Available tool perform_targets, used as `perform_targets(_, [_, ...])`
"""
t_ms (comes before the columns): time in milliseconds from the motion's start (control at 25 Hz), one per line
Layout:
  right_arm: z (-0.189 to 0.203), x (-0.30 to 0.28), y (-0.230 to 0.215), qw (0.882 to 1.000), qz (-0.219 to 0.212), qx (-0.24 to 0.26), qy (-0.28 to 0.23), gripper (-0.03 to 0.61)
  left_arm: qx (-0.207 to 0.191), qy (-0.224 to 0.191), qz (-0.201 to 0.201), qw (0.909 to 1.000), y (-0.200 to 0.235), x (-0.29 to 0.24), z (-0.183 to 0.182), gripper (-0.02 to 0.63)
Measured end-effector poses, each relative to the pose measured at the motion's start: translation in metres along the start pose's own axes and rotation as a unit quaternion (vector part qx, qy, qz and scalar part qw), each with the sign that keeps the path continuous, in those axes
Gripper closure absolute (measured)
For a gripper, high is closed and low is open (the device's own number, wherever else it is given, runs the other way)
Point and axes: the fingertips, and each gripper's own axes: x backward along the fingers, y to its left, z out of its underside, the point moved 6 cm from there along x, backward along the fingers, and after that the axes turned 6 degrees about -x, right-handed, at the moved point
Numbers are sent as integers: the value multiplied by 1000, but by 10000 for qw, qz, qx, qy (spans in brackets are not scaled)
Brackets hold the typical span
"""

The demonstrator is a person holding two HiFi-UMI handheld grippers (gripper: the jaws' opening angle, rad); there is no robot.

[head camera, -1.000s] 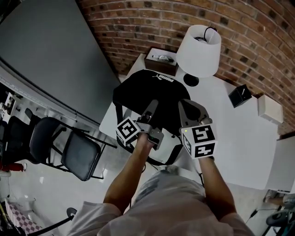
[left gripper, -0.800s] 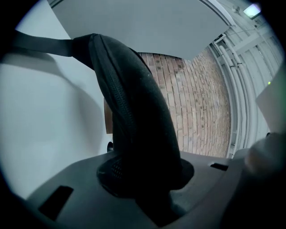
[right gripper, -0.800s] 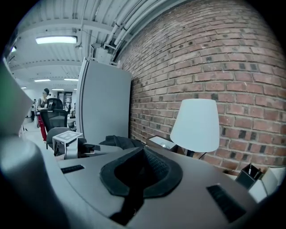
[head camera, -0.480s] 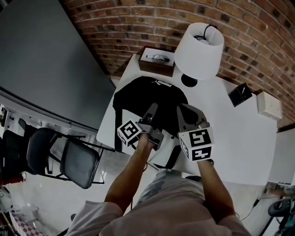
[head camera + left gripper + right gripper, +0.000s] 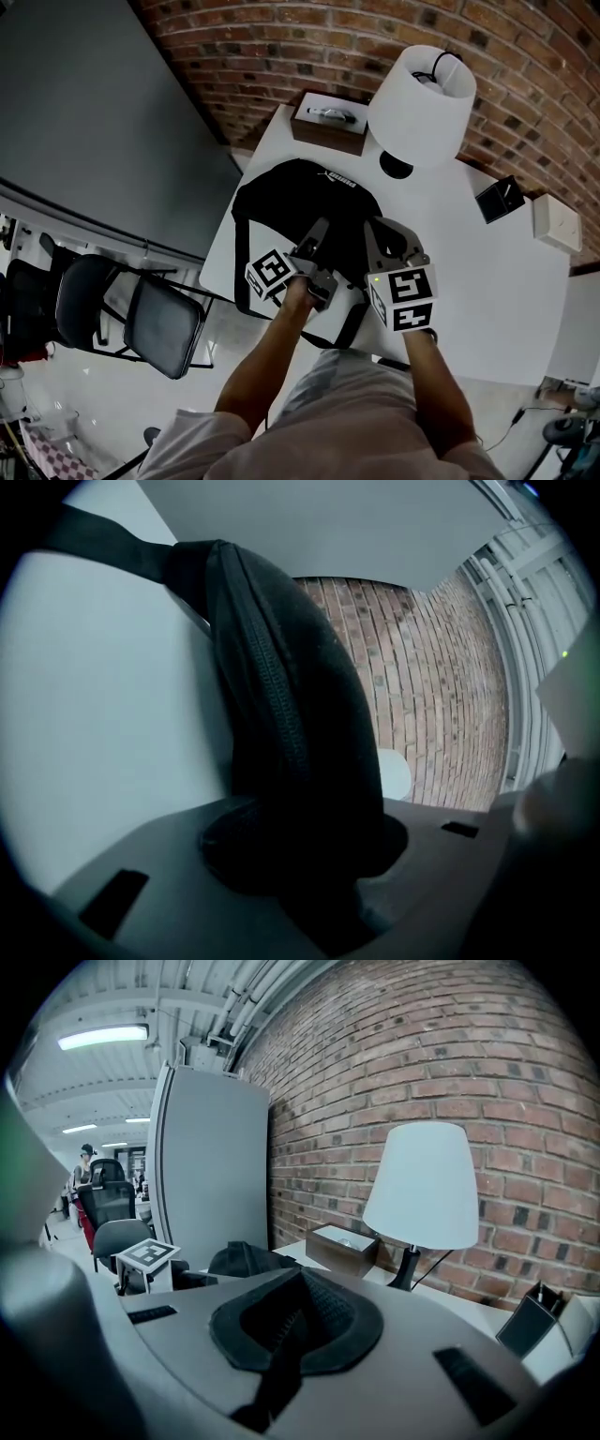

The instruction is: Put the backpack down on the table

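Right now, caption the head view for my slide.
A person's left gripper and right gripper grip a black backpack lying on a white table beside a lamp.

I've got the backpack on the table, at its left edge, with my left gripper and right gripper side by side over its near end. Behind it: box left, lamp right, against the brick wall. Chair on the floor, left of the table.
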Motion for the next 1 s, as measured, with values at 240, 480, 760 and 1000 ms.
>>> perform_targets(240, [5,-5,5,9999,-75,-48,86,577,10,62,15,10000,7,3,1,476])
perform_targets(480, [13,-5,10,9998,-139,-29,125,577,-11,115,115,9999,19,11,3,444])
perform_targets(760, [22,-2,19,9995,-213,-21,232,577,-1,62,188,9998,22,23,3,405])
perform_targets(1000, [26,1,30,9993,-296,7,243,577,-43,64,172,9998,24,35,4,391])
